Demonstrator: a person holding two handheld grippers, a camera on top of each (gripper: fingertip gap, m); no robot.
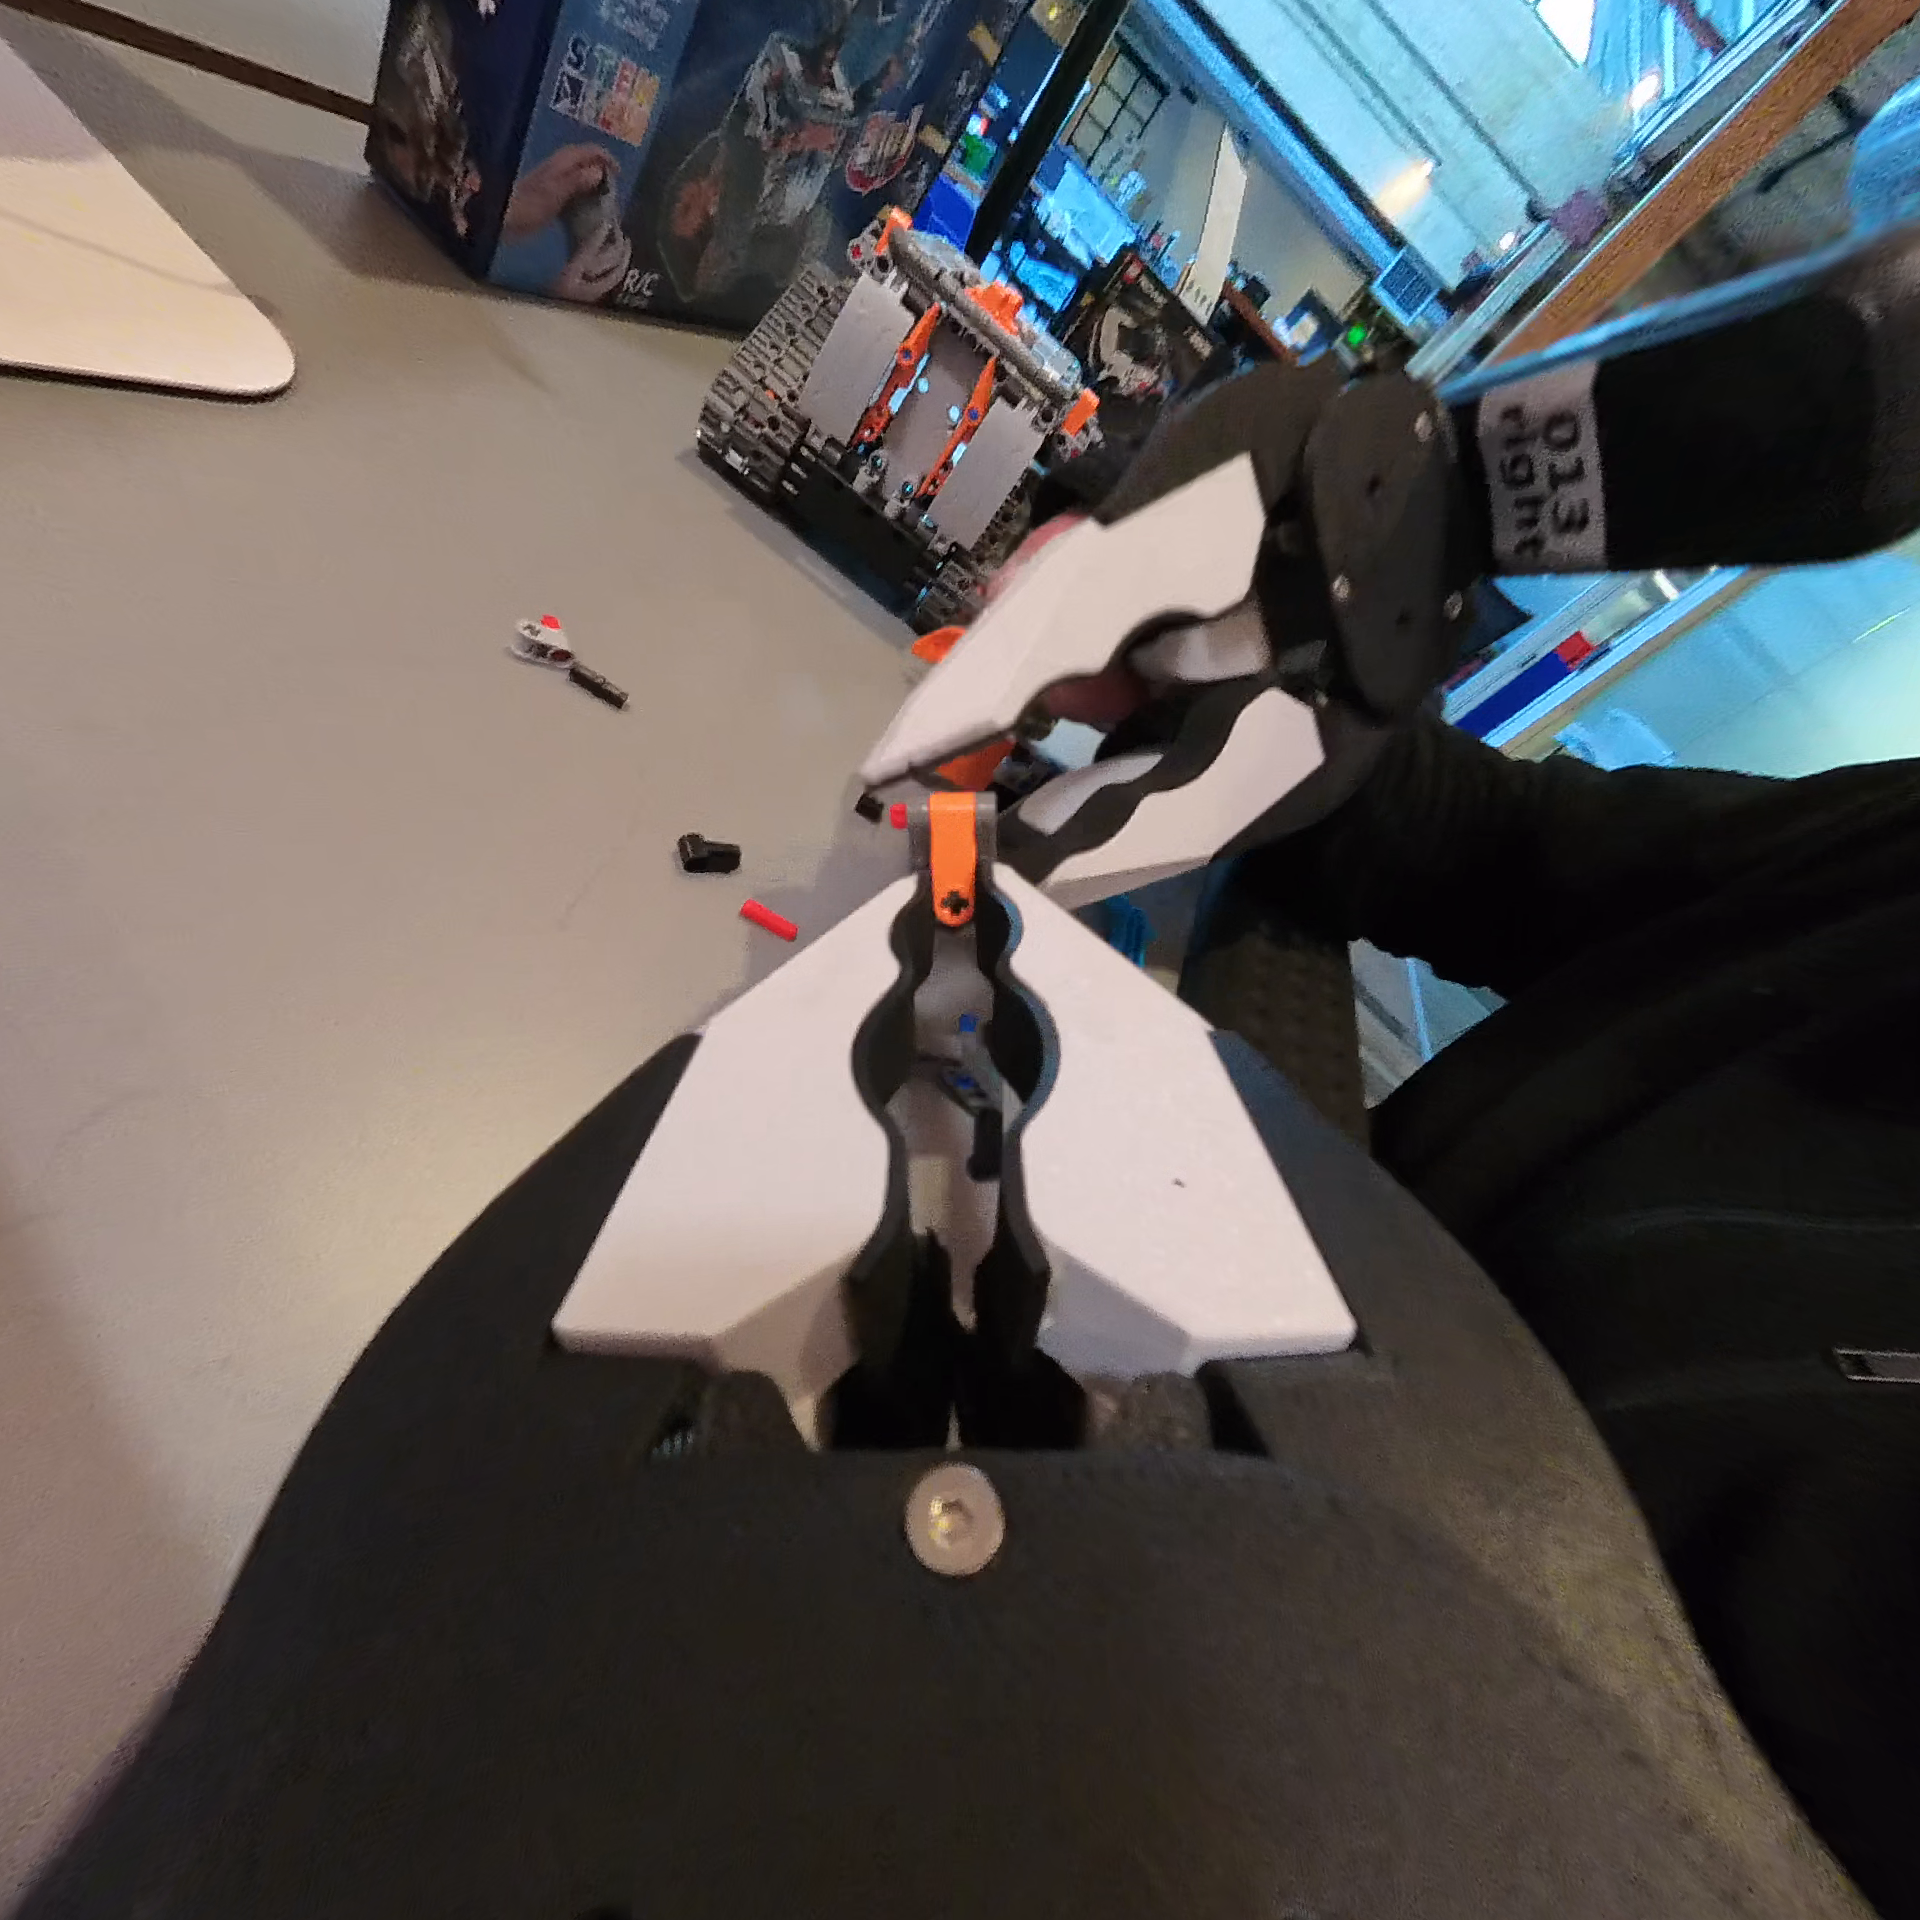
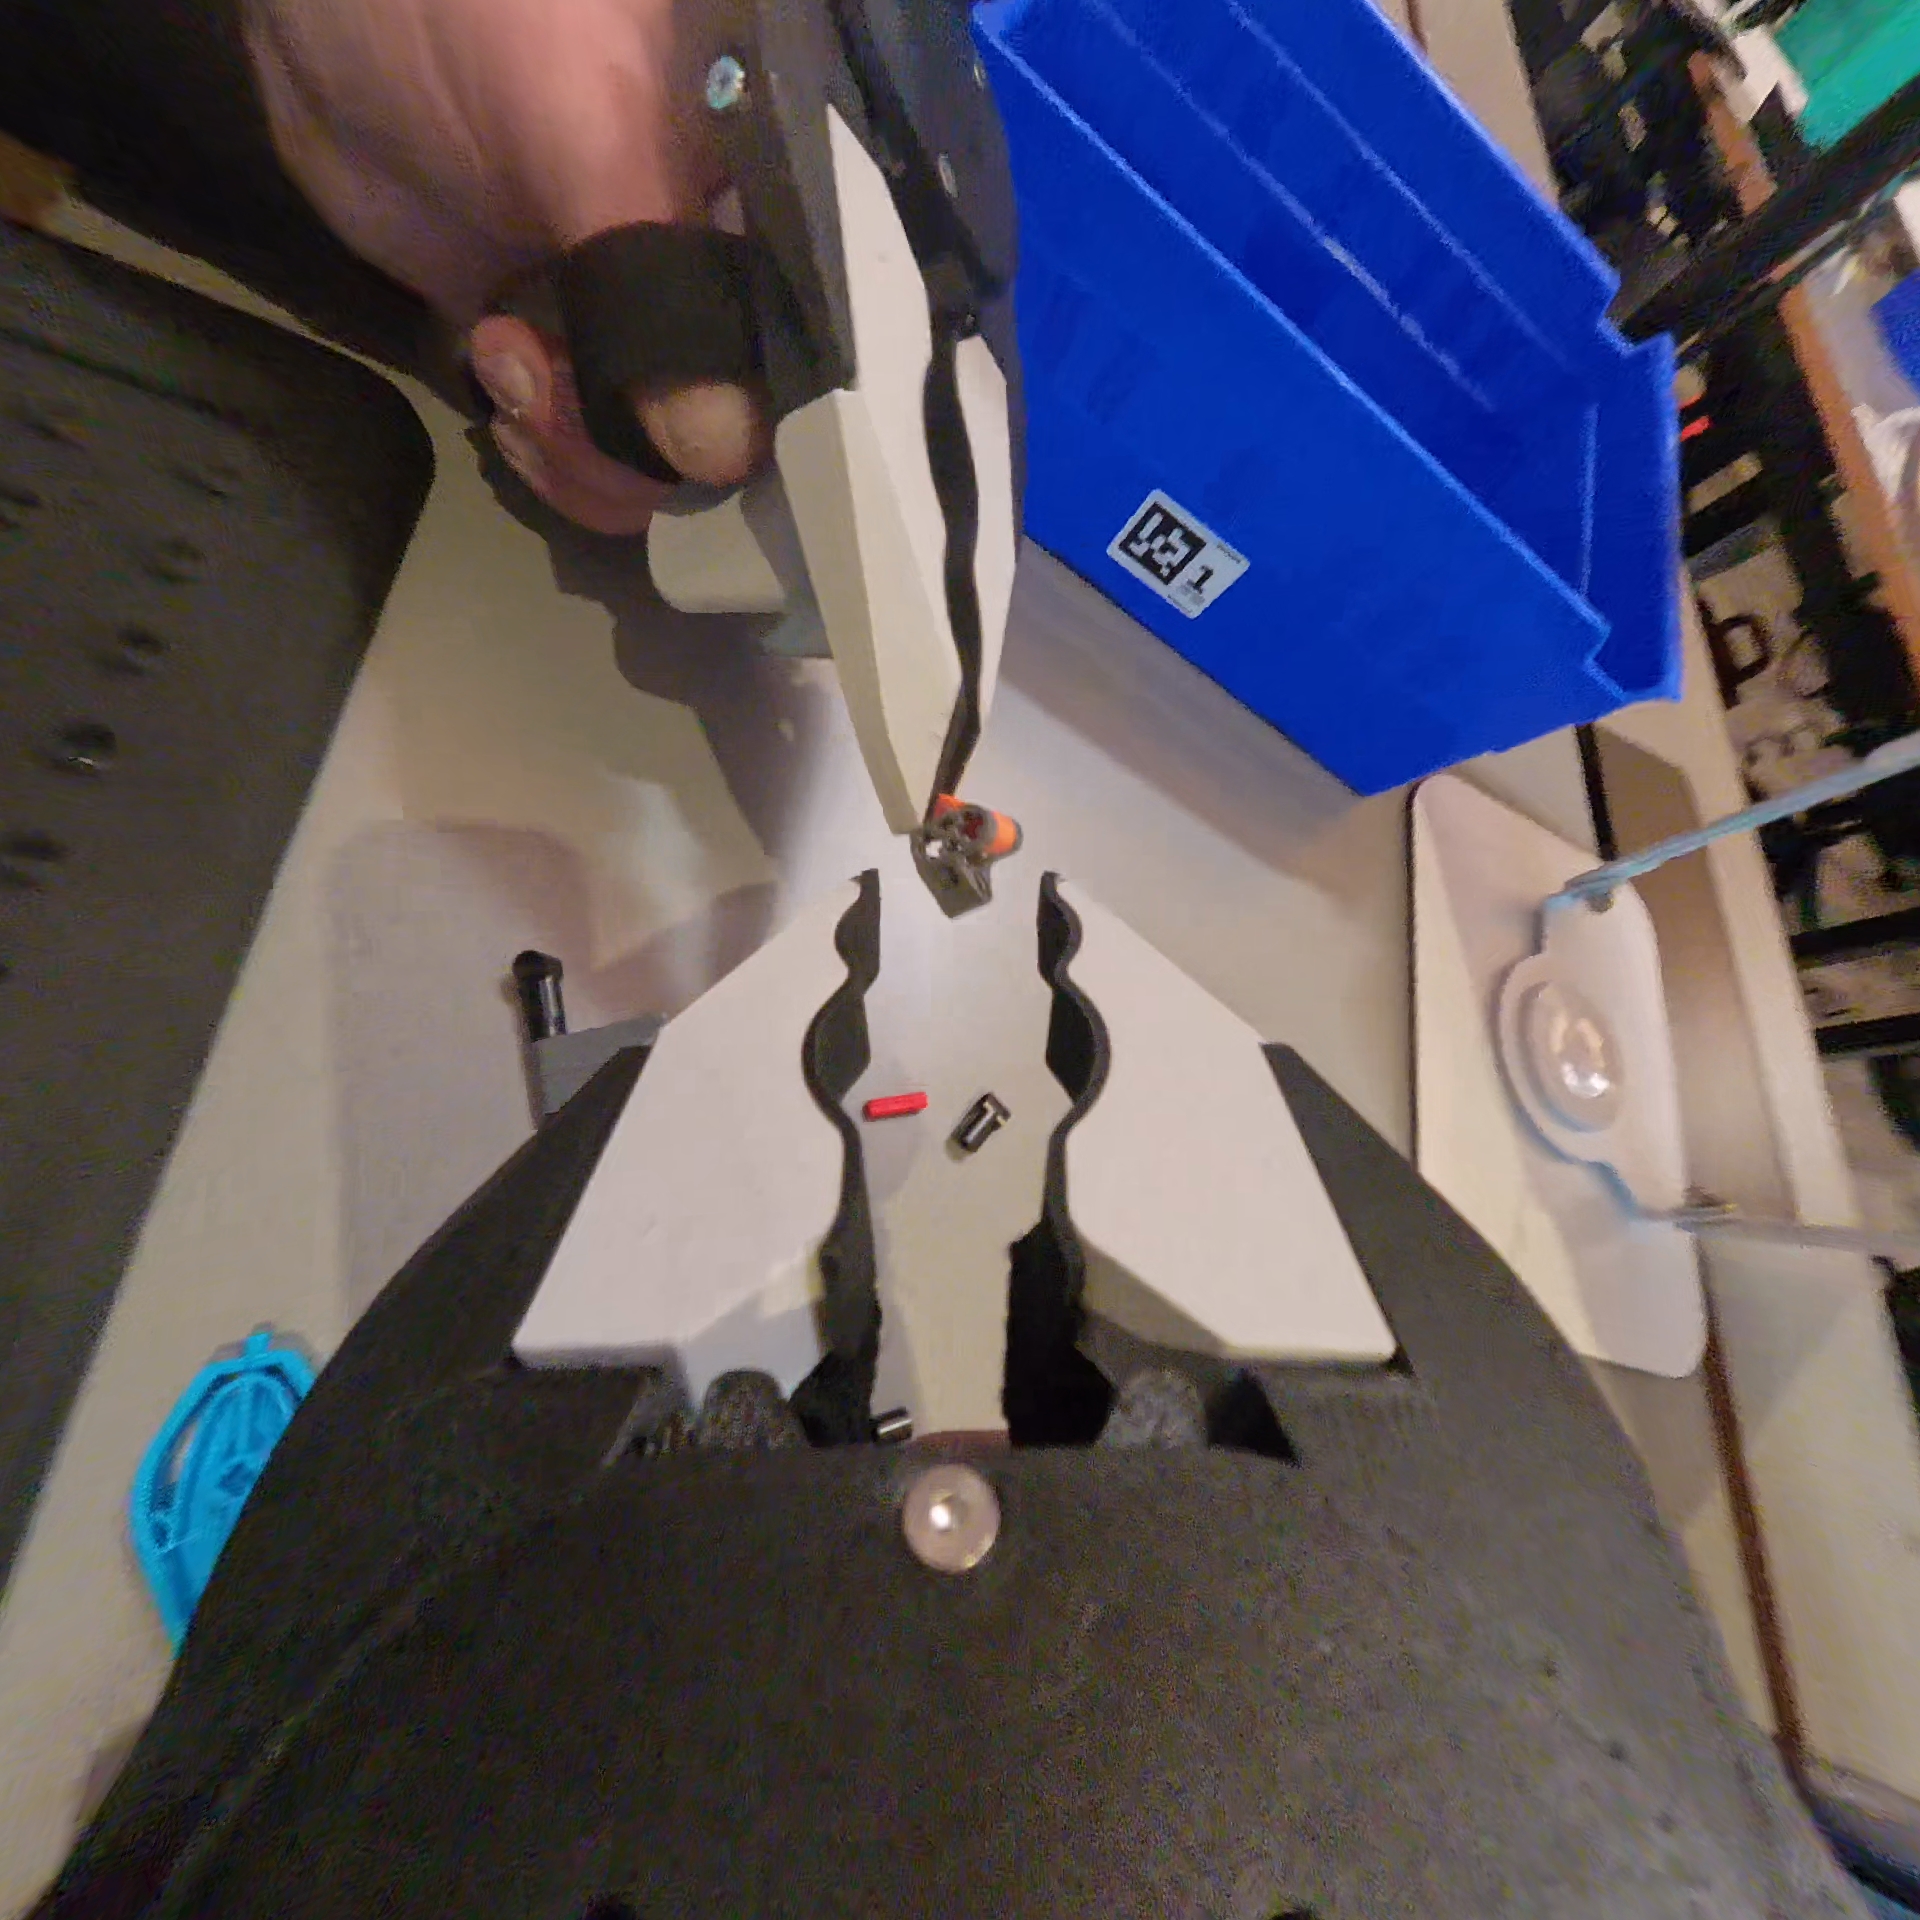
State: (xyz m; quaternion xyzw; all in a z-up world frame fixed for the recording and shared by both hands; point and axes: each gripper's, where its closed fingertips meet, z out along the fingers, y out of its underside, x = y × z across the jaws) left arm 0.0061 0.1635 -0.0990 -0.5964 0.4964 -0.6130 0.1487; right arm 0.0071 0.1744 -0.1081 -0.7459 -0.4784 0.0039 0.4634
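Left wrist view is showing the left gripper [image 1: 951, 883] clamping a small grey-and-orange plastic brick assembly [image 1: 953, 857], which is sticking out past the closed white fingertips. At two o'clock from it, the right gripper [image 1: 935, 790] is hanging with its white jaws parted, its tips just beside that assembly. On the grey tabletop [image 1: 312, 831], a short red plastic pin [image 1: 769, 921] and a black connector piece [image 1: 710, 854] are lying at nine o'clock, near the left gripper. A tracked grey-and-orange brick-built vehicle [image 1: 904, 416] is standing at twelve o'clock, in front of a printed toy box [image 1: 623, 156]. Right wrist view is showing a blue plastic bin [image 2: 1351, 416] at one o'clock.
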